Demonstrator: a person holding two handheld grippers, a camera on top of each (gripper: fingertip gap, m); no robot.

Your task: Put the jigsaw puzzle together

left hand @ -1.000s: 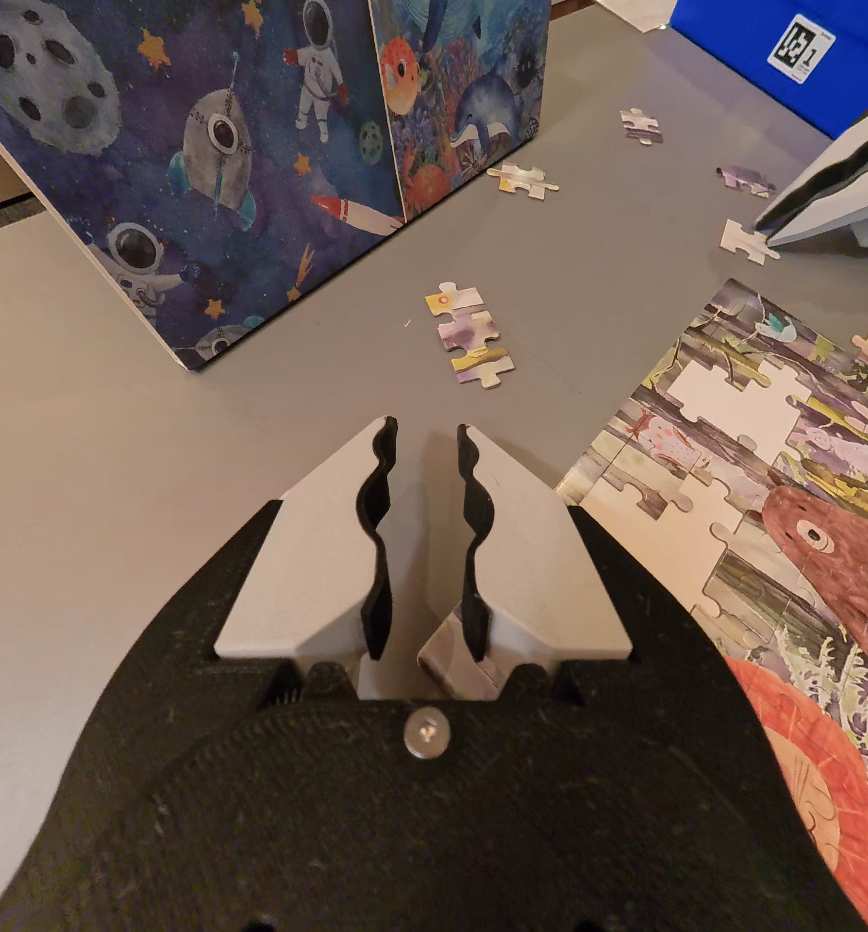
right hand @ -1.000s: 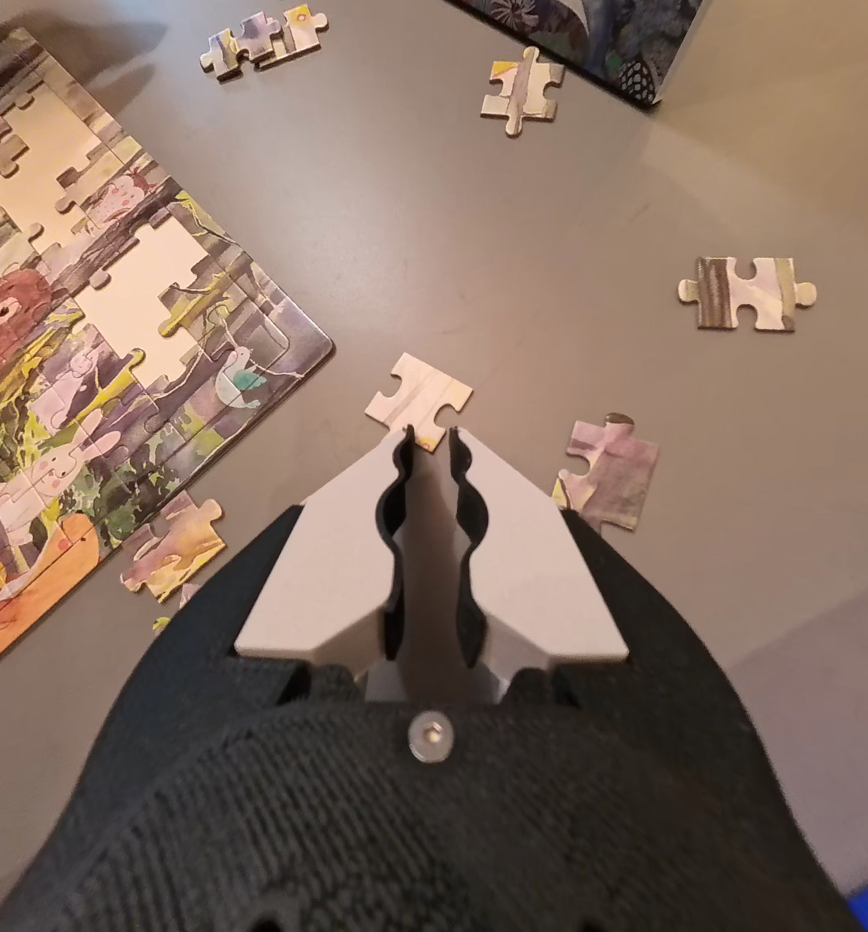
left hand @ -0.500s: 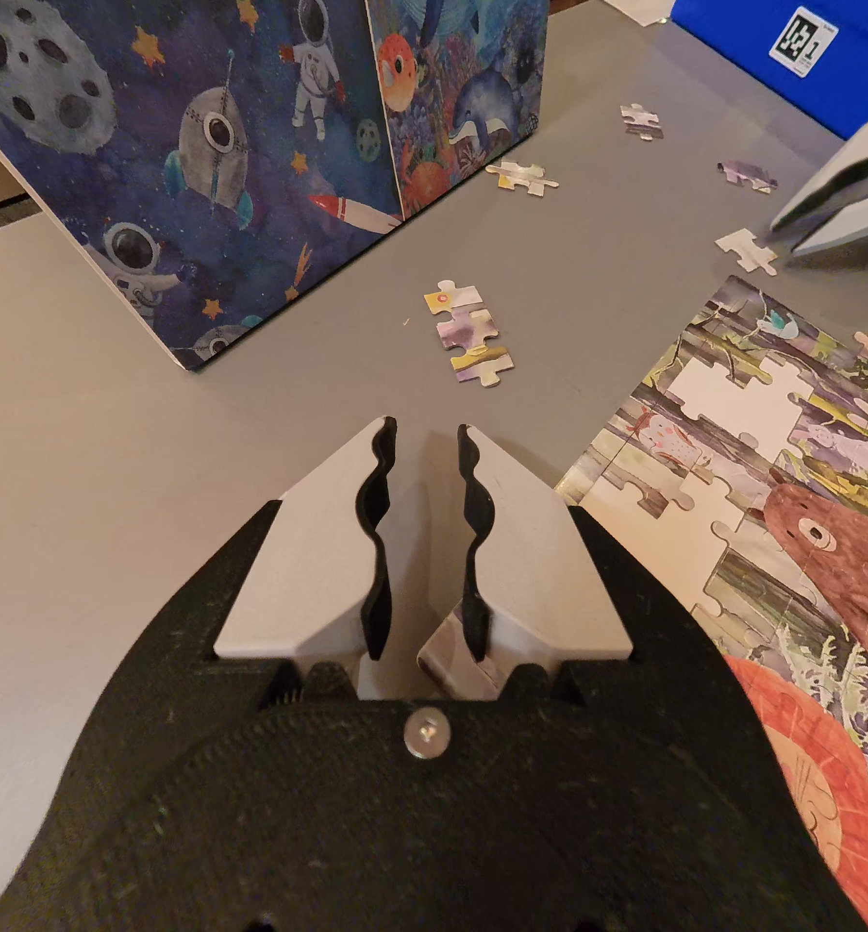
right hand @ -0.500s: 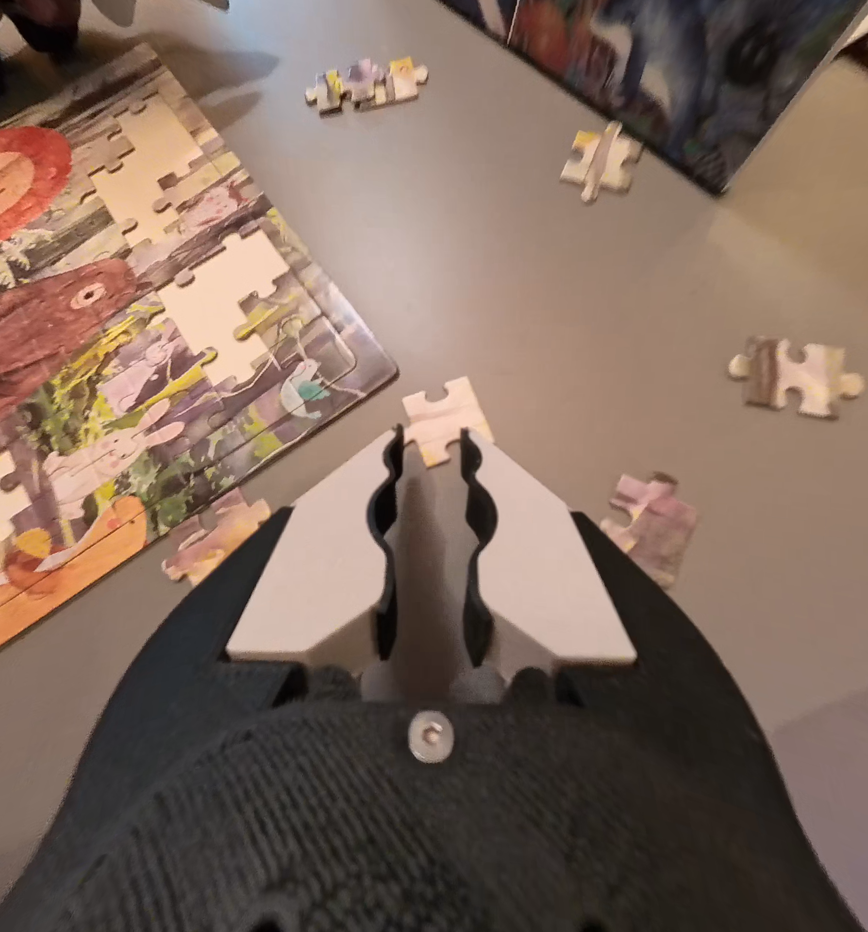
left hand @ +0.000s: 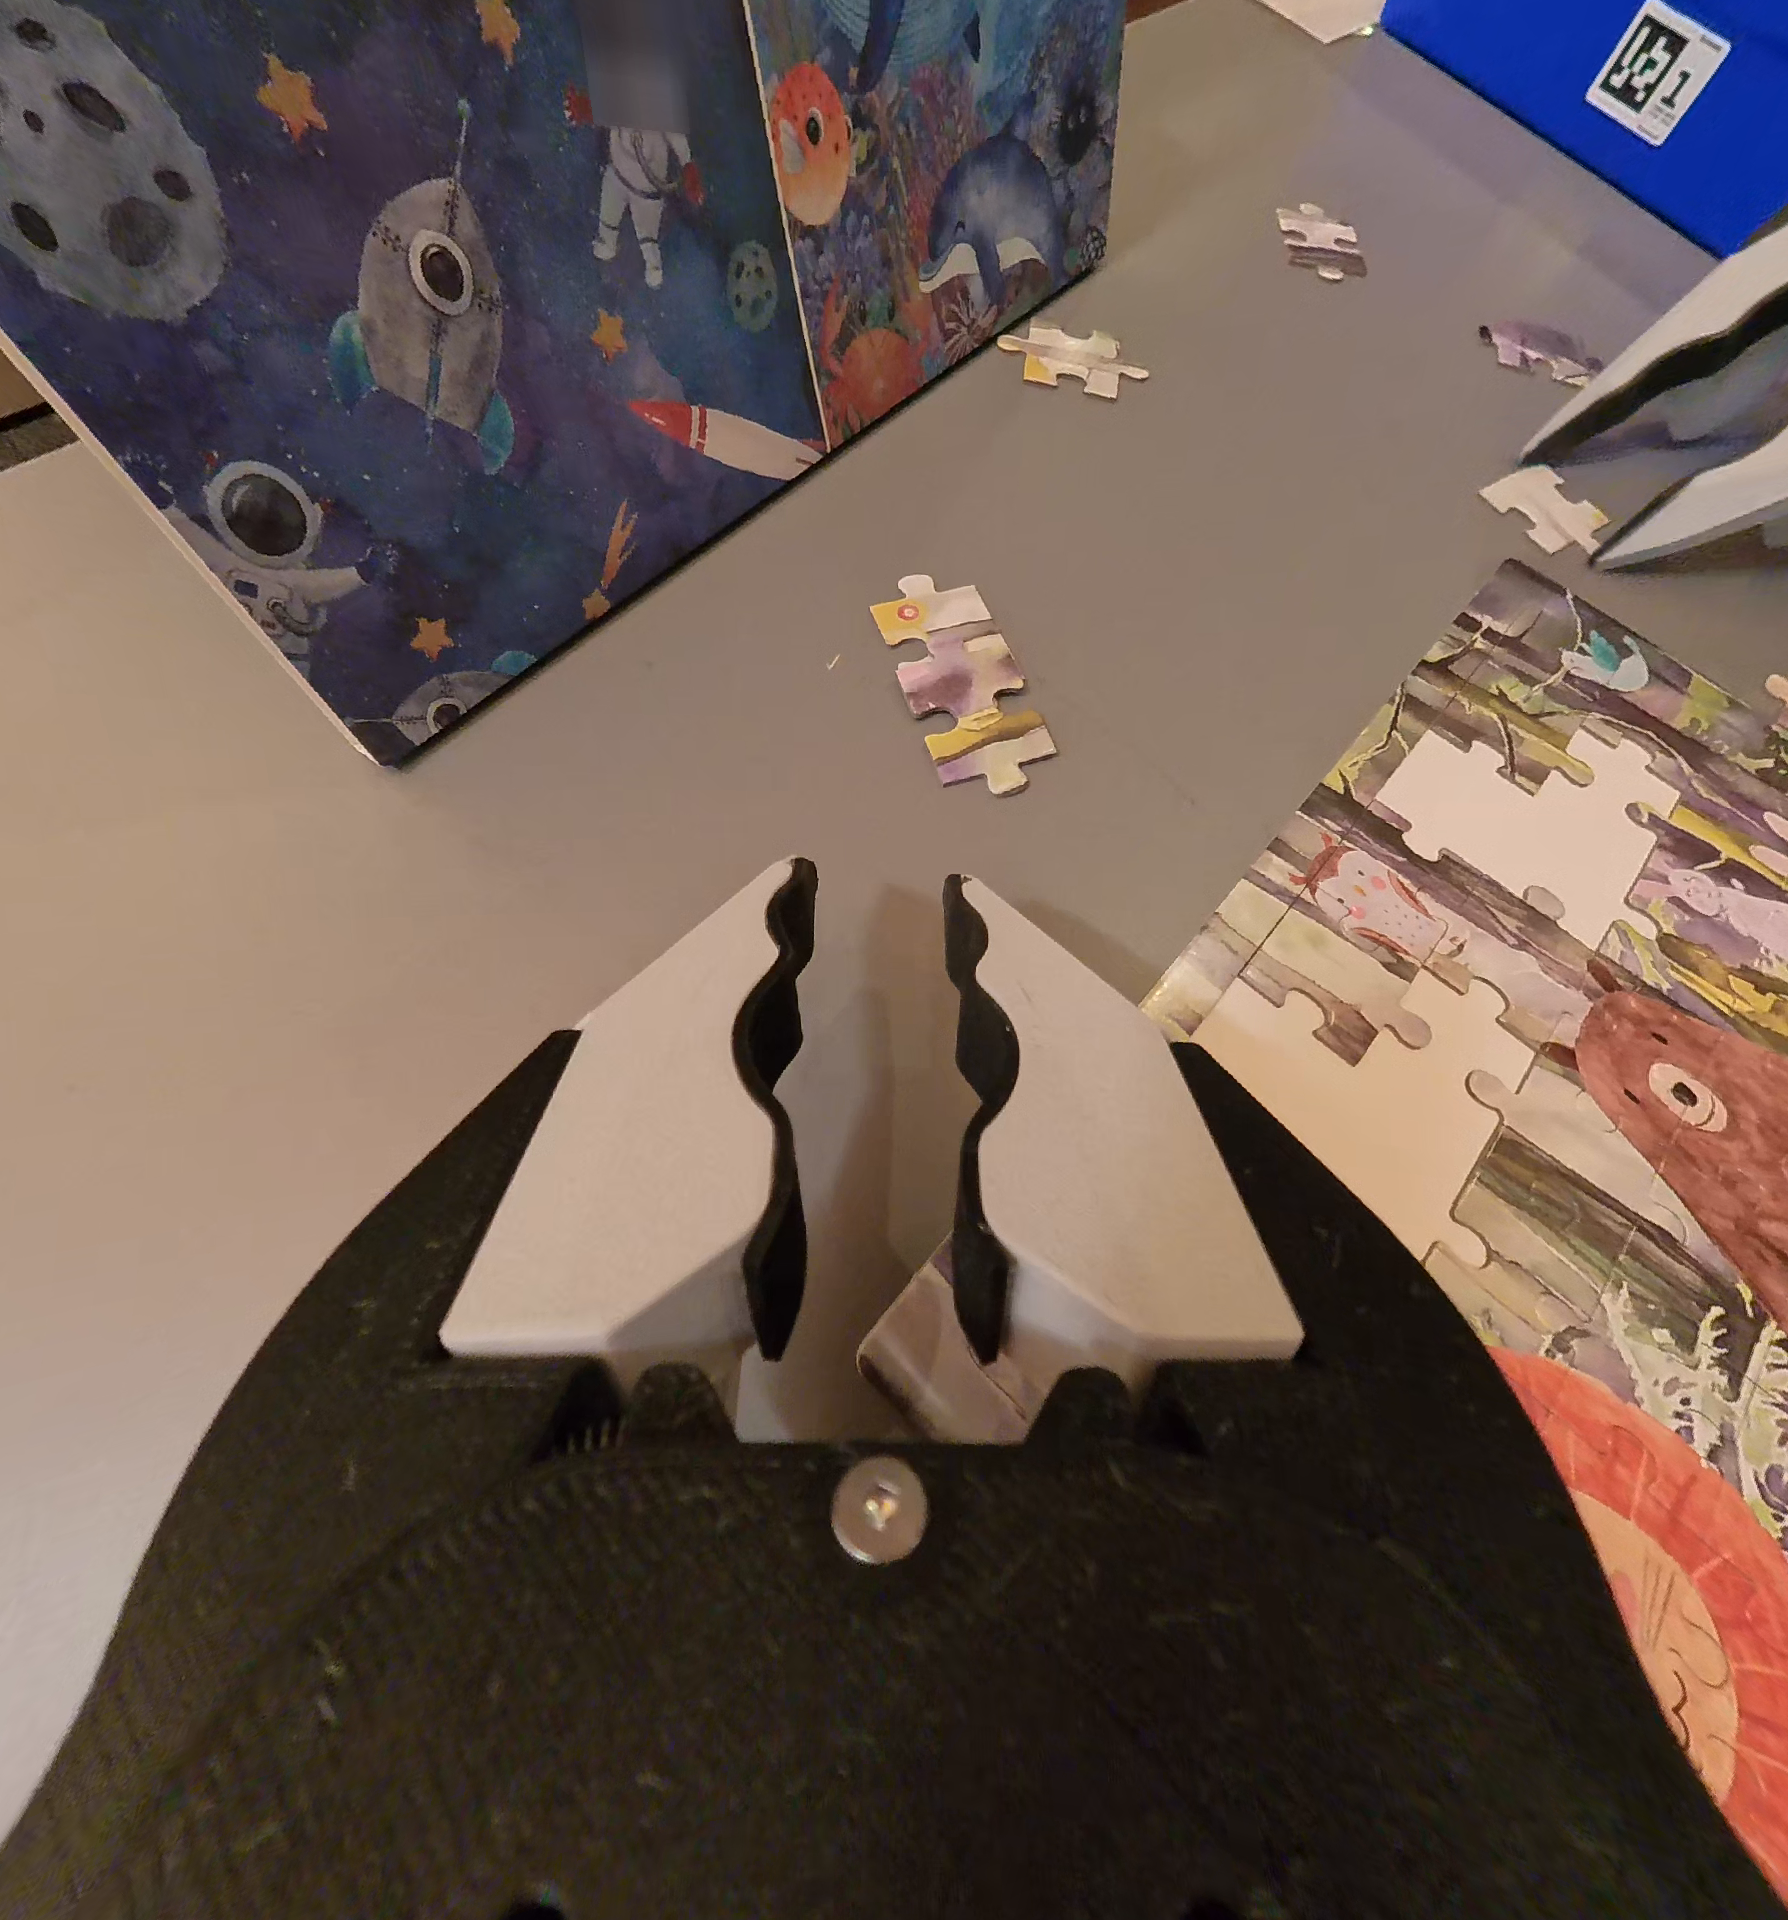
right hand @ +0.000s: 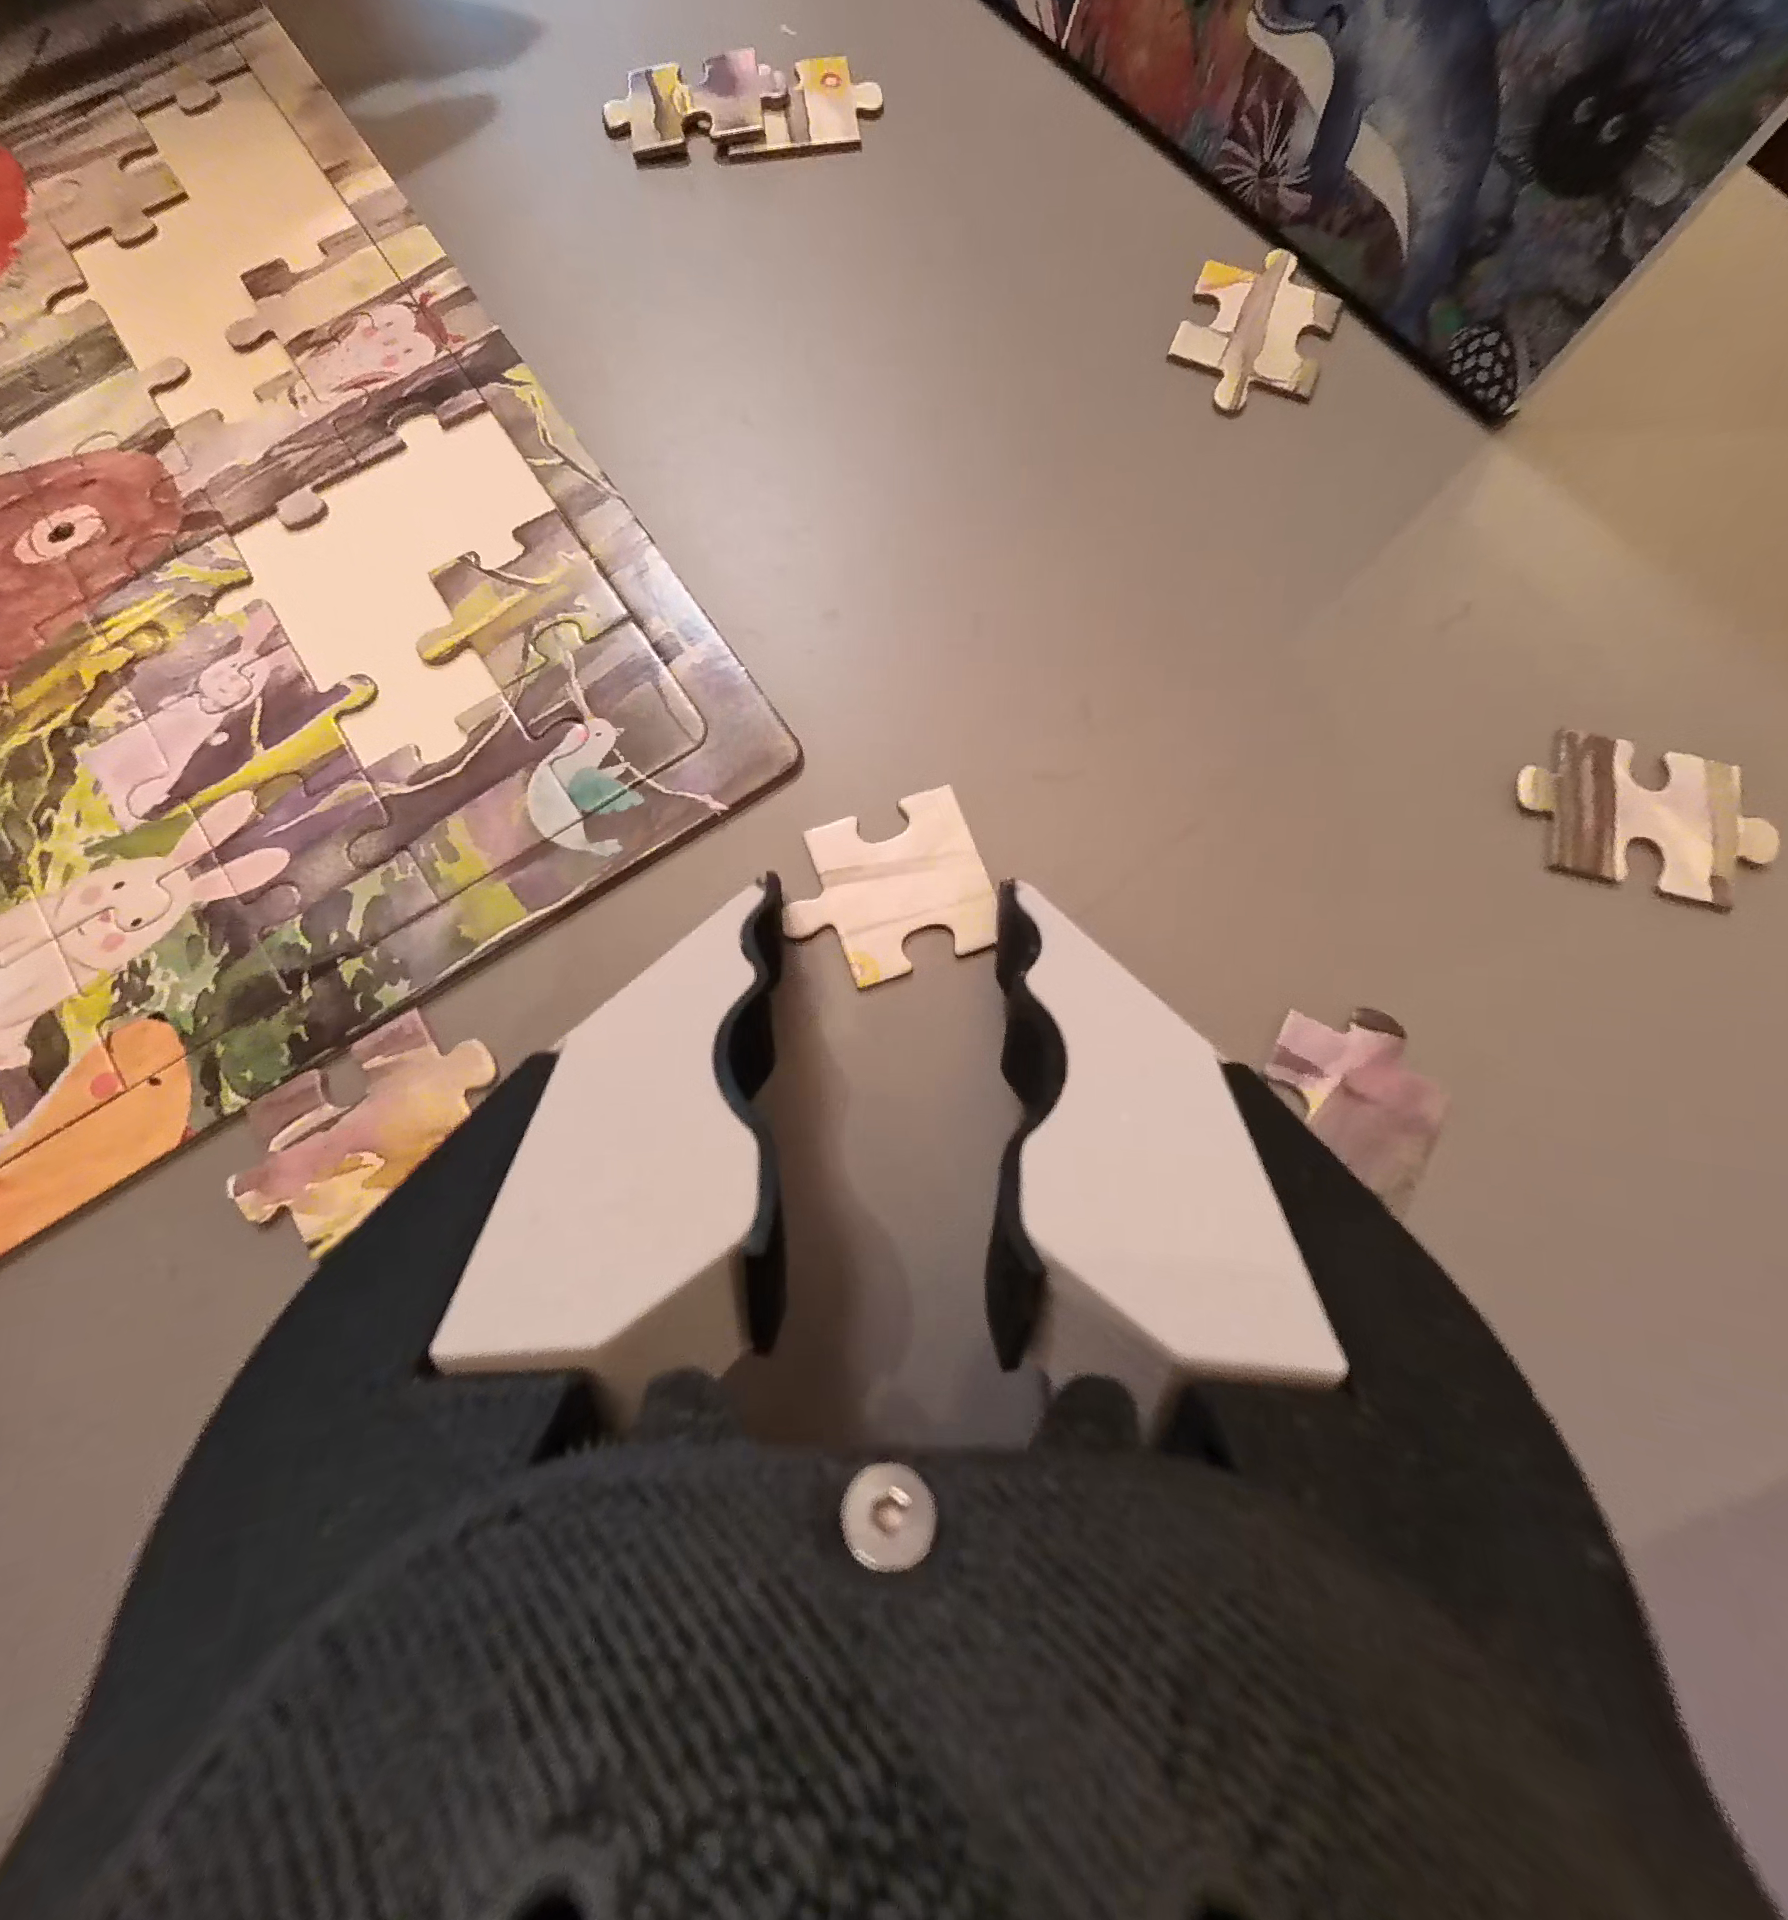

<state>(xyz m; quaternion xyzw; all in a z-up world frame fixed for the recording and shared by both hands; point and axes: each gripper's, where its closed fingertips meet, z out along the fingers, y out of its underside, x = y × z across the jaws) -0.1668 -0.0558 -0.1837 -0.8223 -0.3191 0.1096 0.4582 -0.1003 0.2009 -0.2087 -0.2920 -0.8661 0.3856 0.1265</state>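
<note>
The partly built animal puzzle [left hand: 1492,1039] lies flat on the grey table with several pale gaps; it also shows in the right wrist view [right hand: 246,623]. My right gripper [right hand: 888,888] is open, its fingertips on either side of a pale loose piece [right hand: 900,868] on the table just off the puzzle's corner. The left wrist view shows that gripper [left hand: 1570,514] low over the same piece [left hand: 1529,499]. My left gripper [left hand: 879,878] is open and holds nothing between its tips, left of the puzzle's edge.
A strip of three joined pieces [left hand: 963,686] lies ahead of the left gripper. Other loose pieces [right hand: 1259,332] [right hand: 1648,816] [right hand: 1357,1091] [right hand: 350,1122] are scattered about. A space-and-sea printed box [left hand: 402,312] stands behind. A blue object [left hand: 1596,83] is far right. Tip to tip, the grippers are about 25 cm apart.
My right gripper has moved forward and down to the pale piece, and its fingers have opened wider around it. The left gripper has not moved.
</note>
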